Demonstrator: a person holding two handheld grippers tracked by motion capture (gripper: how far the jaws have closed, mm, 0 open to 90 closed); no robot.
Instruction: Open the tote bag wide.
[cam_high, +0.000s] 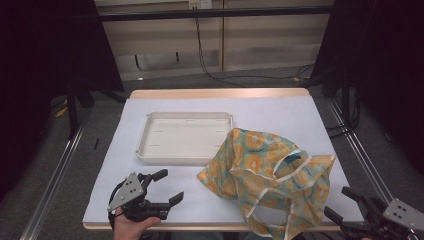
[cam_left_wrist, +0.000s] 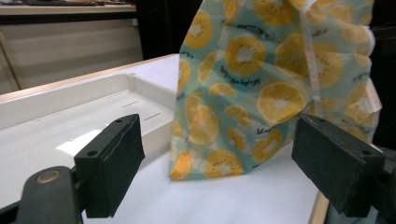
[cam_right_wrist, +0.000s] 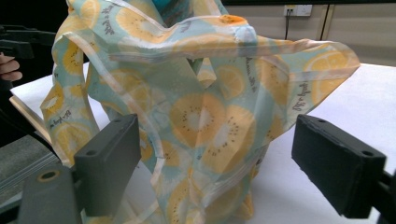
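Note:
A cloth bag (cam_high: 270, 172) printed with orange slices on teal stands slumped on the white table (cam_high: 280, 107), its mouth and white-edged handles hanging over the near edge. My left gripper (cam_high: 169, 186) is open at the near left, a hand's width from the bag, with nothing between its jaws. In the left gripper view the bag (cam_left_wrist: 261, 88) rises ahead, beyond the open left gripper (cam_left_wrist: 224, 163). My right gripper (cam_high: 339, 202) is open off the near right corner. The right gripper view has the bag's folds (cam_right_wrist: 210, 116) close in front of the open right gripper (cam_right_wrist: 215, 163), not pinched.
An empty white tray (cam_high: 180, 137) lies at the table's middle, just left of the bag; its rim (cam_left_wrist: 154, 100) sits near the bag's side. Metal rails run along both sides of the table. A wall, cables and dark curtains stand behind.

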